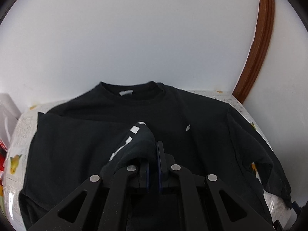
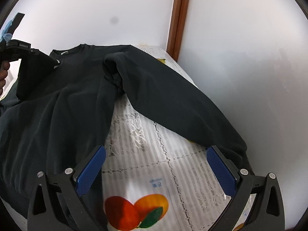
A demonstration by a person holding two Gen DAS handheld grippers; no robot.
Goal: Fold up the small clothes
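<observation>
A black long-sleeved top (image 1: pixel 107 127) lies spread on the table, collar at the far side by the wall. My left gripper (image 1: pixel 153 150) is shut on the end of the top's left sleeve (image 1: pixel 138 140), which has white marks, and holds it over the chest. In the right wrist view the same top (image 2: pixel 63 104) lies to the left and its right sleeve (image 2: pixel 169 98) runs out along the table. My right gripper (image 2: pixel 156 161) is open and empty, low over the tablecloth between the body and that sleeve's cuff (image 2: pixel 234 150). The left gripper also shows at far left (image 2: pixel 21 52).
The table carries a white lace-patterned cloth with fruit prints (image 2: pixel 146 150). A white wall rises right behind it, with a brown wooden door frame (image 2: pixel 179 17) at the table's right corner. White and red items (image 1: pixel 5 119) sit off the table's left edge.
</observation>
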